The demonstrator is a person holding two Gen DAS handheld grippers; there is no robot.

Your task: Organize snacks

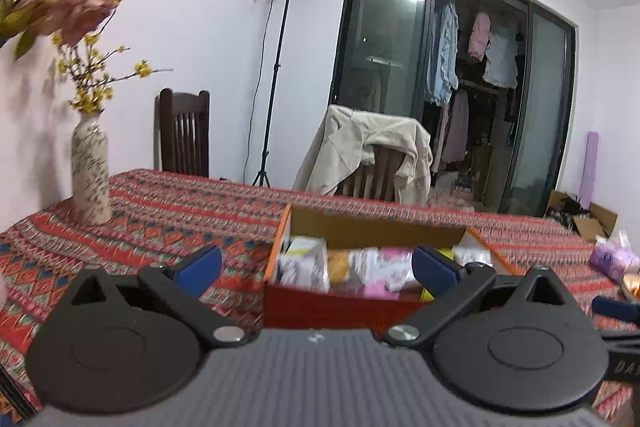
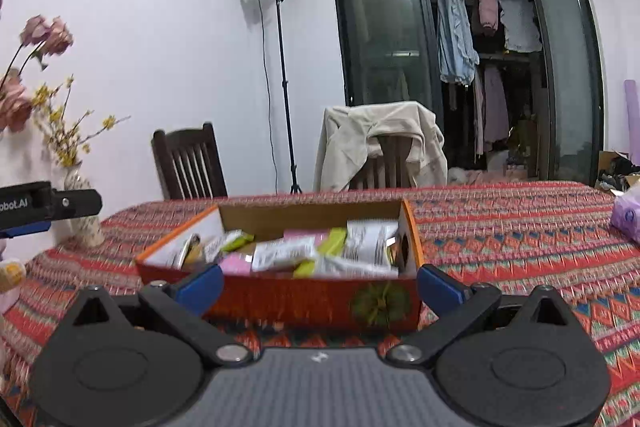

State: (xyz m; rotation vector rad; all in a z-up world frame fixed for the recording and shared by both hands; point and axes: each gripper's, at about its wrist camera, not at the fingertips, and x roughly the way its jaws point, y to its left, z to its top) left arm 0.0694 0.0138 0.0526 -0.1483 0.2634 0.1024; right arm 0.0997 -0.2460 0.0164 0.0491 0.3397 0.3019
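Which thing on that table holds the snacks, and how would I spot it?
Start at the long table under the red patterned cloth. Near its front edge sits an open orange cardboard box, brown inside, stuffed with pink, white and yellow-green packets. Unlike the tall speckled vase at the left, it is low and wide.

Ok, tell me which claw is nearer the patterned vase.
Left. The left claw has the vase ahead, off to its left. The right claw is farther over, with the left one between it and the vase.
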